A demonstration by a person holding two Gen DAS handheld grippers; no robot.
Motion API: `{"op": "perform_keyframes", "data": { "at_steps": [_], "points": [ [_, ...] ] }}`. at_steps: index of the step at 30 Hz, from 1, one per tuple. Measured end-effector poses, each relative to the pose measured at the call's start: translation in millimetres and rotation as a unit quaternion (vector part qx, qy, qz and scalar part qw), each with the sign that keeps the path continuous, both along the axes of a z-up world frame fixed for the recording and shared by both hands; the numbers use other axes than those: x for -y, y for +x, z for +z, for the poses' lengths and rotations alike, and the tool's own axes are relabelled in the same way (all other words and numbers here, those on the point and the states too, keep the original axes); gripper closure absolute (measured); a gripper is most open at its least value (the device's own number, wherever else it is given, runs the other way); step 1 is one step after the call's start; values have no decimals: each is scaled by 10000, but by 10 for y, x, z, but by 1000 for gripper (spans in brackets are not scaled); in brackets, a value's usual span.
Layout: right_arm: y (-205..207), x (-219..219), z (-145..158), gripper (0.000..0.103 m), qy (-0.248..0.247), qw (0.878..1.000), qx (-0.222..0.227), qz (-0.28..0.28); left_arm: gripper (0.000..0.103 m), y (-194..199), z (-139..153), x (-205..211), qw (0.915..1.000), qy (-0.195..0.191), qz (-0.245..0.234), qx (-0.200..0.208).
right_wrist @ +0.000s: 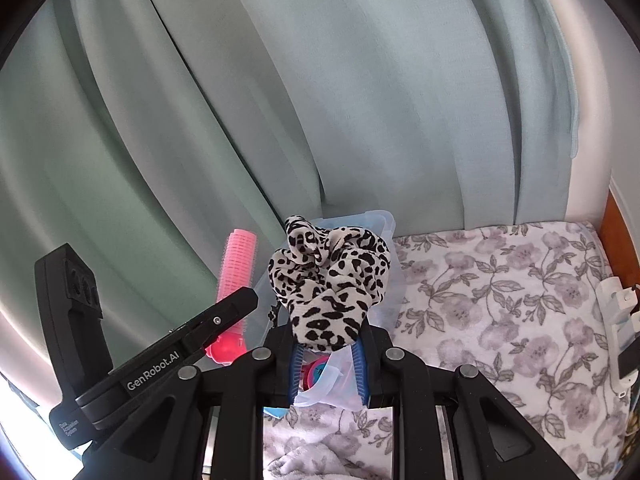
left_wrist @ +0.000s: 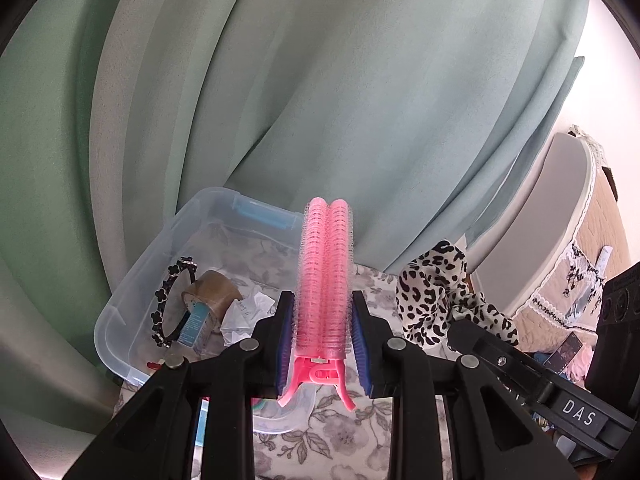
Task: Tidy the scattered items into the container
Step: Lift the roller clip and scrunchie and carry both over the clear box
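The left gripper [left_wrist: 323, 344] is clamped on a pink hair roller clip [left_wrist: 325, 280], held by its near end so the long body sticks out forward, clear of the fingers and easy to drop. The right gripper [right_wrist: 327, 360] is clenched on a bunched leopard-print scrunchie [right_wrist: 330, 280], pinched at its lower fold so the rest puffs up above the pads. The clear plastic box [left_wrist: 120, 312] sits to the left on the flowered cloth [right_wrist: 500, 300], already holding a headband [left_wrist: 168, 300], a roll of tape [left_wrist: 212, 292] and crumpled paper [left_wrist: 248, 312]. Both grippers seem to be carrying their items toward it.
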State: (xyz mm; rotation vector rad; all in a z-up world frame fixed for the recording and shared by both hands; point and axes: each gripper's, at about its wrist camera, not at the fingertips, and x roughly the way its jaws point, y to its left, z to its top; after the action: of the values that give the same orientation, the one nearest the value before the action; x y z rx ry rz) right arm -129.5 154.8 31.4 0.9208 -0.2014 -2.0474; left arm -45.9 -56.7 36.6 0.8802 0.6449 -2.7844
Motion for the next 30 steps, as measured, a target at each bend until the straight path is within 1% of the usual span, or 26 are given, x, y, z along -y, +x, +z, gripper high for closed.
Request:
{"op": "perform_keyframes", "data": {
  "at_steps": [10,23,30],
  "points": [
    [-3,231,-65,80,166,9998,58,124,75,3,-129,242,9996,173,211,109],
    [-9,694,-327,80,541,9970,284,466,75,16,-370,506,9970,349,482,490],
    [-17,954,-493,80,820,9935,425,662,75,37,-520,598,9945,420,604,740]
  ]
}}
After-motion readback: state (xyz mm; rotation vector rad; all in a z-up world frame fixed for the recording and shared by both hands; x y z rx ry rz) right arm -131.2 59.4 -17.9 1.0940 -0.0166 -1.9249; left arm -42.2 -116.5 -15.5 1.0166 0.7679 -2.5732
